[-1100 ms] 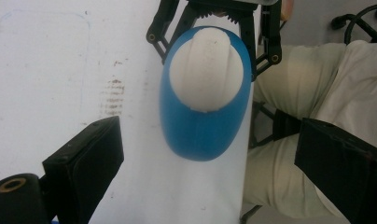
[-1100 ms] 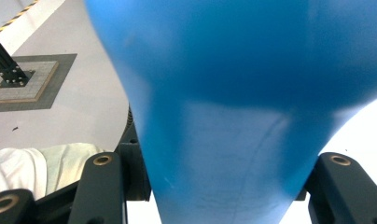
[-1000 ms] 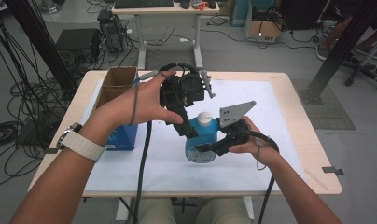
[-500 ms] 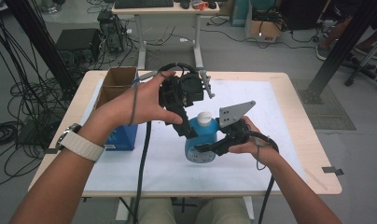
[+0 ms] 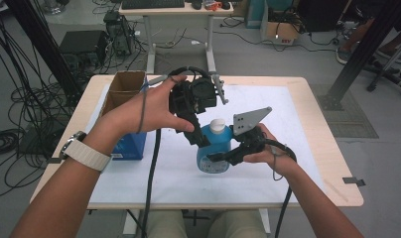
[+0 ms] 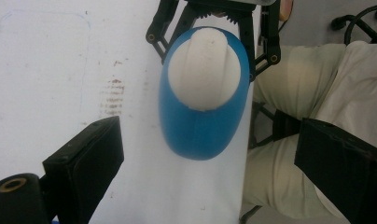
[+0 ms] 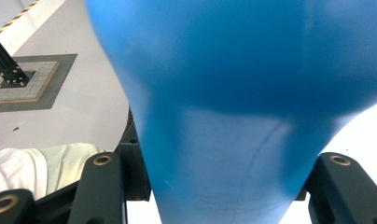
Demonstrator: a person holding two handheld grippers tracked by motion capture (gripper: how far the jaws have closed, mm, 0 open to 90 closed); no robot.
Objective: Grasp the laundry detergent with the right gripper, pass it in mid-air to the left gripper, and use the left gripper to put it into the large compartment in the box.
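A blue bottle (image 5: pixel 214 148) with a white cap (image 5: pixel 217 125) stands upright on the white sheet near the table's middle. My right gripper (image 5: pixel 227 154) is shut on the bottle's body from the right; in the right gripper view the blue bottle (image 7: pixel 233 93) sits between both black jaws. My left gripper (image 5: pixel 200 135) hangs just above and left of the cap, pointing down, open. In the left gripper view I look down on the cap (image 6: pixel 203 70), with the open left gripper (image 6: pixel 210 142) wide on either side and the right gripper's linkage clasping the bottle at the top.
An open cardboard box (image 5: pixel 121 87) and a blue box (image 5: pixel 131 145) stand at the table's left. A white sheet (image 5: pixel 278 106) covers most of the wooden table (image 5: pixel 332 163). The person's legs (image 6: pixel 317 88) are at the near edge.
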